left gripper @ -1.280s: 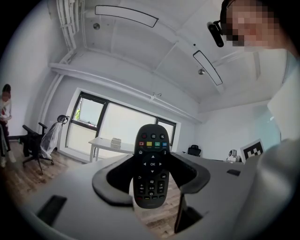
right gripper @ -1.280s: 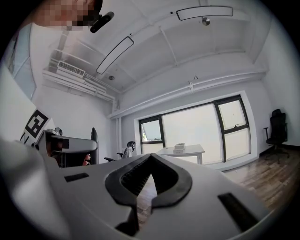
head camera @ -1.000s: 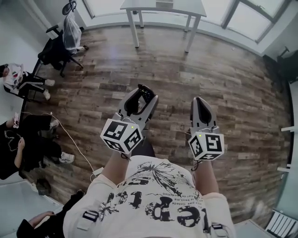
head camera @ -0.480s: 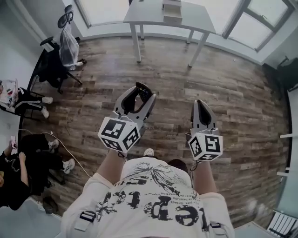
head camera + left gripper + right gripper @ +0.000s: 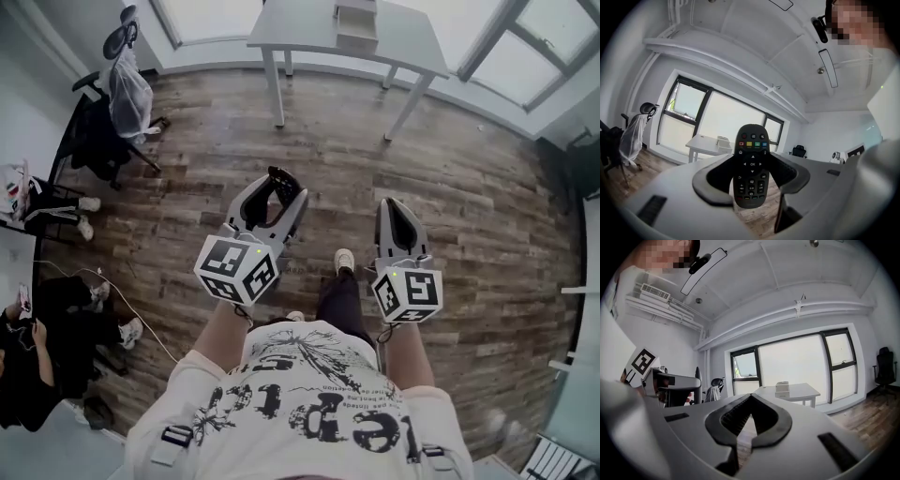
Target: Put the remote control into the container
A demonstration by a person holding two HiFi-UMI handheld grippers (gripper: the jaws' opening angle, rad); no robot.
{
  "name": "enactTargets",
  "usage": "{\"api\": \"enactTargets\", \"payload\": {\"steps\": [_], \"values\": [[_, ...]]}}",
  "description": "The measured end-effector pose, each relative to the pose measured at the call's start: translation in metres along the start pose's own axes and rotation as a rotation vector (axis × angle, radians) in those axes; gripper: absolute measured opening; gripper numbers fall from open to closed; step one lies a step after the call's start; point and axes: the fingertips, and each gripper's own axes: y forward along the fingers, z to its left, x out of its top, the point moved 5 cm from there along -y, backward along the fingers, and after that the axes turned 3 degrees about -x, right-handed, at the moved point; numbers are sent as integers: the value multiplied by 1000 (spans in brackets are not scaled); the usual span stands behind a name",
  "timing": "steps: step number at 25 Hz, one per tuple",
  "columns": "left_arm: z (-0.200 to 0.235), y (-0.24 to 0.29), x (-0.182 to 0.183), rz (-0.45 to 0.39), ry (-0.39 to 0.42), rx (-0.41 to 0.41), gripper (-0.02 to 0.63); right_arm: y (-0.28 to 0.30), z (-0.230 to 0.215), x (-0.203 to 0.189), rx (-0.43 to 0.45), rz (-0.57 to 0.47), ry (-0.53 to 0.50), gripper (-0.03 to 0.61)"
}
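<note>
A black remote control [image 5: 751, 165] with coloured buttons stands upright between the jaws of my left gripper [image 5: 751, 180], which is shut on it. In the head view that left gripper [image 5: 284, 187] is held out over the wooden floor, the remote [image 5: 285, 190] dark between its tips. My right gripper [image 5: 396, 214] hangs beside it, jaws closed with nothing between them; in its own view the right gripper [image 5: 751, 399] tips meet. A small pale container [image 5: 356, 21] sits on the white table [image 5: 309, 37] ahead, also visible as the container [image 5: 782, 388] in the right gripper view.
An office chair [image 5: 120, 98] draped with a bag stands at the left. People sit along the left wall [image 5: 37, 328], with a cable across the floor. Windows line the far wall. My own foot [image 5: 344, 260] shows below the grippers.
The view has advanced toward the white table, which now sits lower and larger in the head view. Both grippers keep their pose, the left still holding the remote.
</note>
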Motion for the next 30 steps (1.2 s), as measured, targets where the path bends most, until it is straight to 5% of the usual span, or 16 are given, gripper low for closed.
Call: {"api": "enactTargets", "payload": {"steps": [16,30], "values": [[14,233,80,-77,65,40,247,205,-173,67,131,-34,-16,-6],[63,351,100,-52,19,-7,247,319,-224,71,130,-14,77,-6]]}}
